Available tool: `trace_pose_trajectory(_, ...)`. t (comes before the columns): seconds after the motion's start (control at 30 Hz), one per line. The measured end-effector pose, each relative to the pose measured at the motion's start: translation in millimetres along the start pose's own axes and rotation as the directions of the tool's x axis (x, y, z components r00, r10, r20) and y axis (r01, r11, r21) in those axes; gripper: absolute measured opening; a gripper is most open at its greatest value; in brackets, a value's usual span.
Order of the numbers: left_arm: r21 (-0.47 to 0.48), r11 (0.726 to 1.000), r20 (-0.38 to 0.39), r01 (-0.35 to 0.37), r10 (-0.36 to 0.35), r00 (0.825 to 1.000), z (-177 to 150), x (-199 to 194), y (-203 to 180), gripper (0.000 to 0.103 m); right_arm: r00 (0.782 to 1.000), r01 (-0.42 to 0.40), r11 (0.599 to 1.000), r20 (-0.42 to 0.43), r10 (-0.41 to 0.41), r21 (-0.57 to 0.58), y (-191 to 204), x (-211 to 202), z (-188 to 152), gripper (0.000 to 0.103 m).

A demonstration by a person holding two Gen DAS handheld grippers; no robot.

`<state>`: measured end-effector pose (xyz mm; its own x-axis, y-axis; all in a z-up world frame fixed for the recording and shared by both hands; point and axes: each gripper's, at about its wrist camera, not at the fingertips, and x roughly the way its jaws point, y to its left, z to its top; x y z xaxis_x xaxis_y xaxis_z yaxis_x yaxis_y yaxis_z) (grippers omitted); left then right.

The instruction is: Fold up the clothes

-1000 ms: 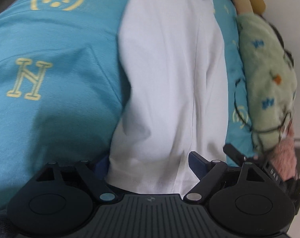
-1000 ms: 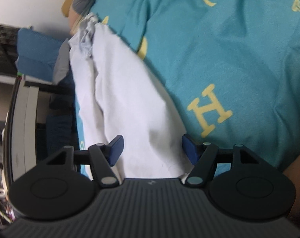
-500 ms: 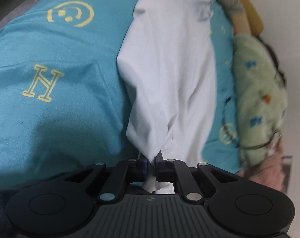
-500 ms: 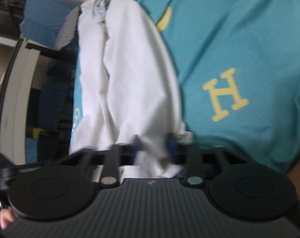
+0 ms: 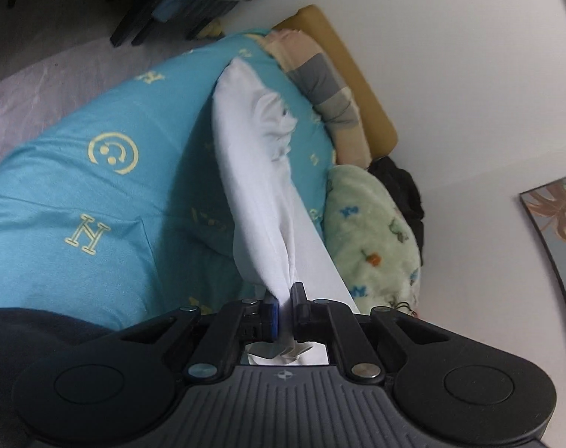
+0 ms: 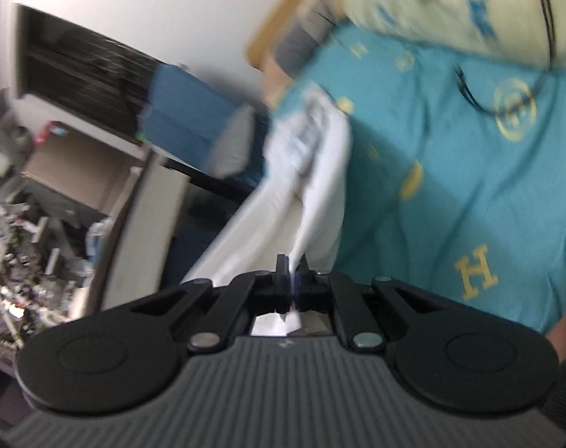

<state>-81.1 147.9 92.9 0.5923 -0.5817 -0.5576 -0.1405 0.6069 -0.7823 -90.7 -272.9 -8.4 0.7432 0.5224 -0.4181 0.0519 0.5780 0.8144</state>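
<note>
A white garment point(image 5: 256, 171) hangs stretched above the teal bedspread point(image 5: 96, 194), its far end still resting on the bed. My left gripper point(image 5: 285, 300) is shut on one near corner, cloth bunched between the jaws. In the right wrist view the same white garment point(image 6: 312, 194) rises in folds from the bedspread point(image 6: 451, 186), and my right gripper point(image 6: 291, 274) is shut on its other near corner. That view is blurred by motion.
A pale green patterned blanket point(image 5: 372, 231) and a striped pillow point(image 5: 320, 86) lie by the wooden headboard point(image 5: 342, 56) against the wall. A black cable point(image 6: 469, 93) lies on the bed. A cluttered desk point(image 6: 40, 224) and blue cushions point(image 6: 193, 119) stand beside the bed.
Both grippers went from open to shut on the garment's near corners, then lifted and pulled back, raising the cloth off the bed and tilting both views up toward the wall.
</note>
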Motion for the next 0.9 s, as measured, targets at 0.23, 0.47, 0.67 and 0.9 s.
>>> trace_pose_trajectory(0.23,-0.040,0.999,-0.008,0.025,-0.026,1.000,-26,-36,36,0.007,0.998,-0.052,0.996,0.024,0.054,-0.066,1,-45,-15,0.005)
trace_pose_trajectory(0.47,-0.046,0.999,-0.009,-0.013,0.013,1.000,11,16,46,0.007,0.999,-0.032,0.997,0.012,0.033,-0.073,6,-9,10,0.005)
trace_pose_trajectory(0.67,0.007,0.997,0.063,-0.073,0.073,0.995,87,71,30,0.007,0.998,-0.002,0.993,0.057,0.009,-0.119,17,60,64,0.006)
trace_pose_trajectory(0.9,0.169,0.966,0.192,-0.193,0.160,0.968,165,160,20,0.007,0.996,0.067,0.972,0.080,-0.050,-0.226,13,173,120,0.006)
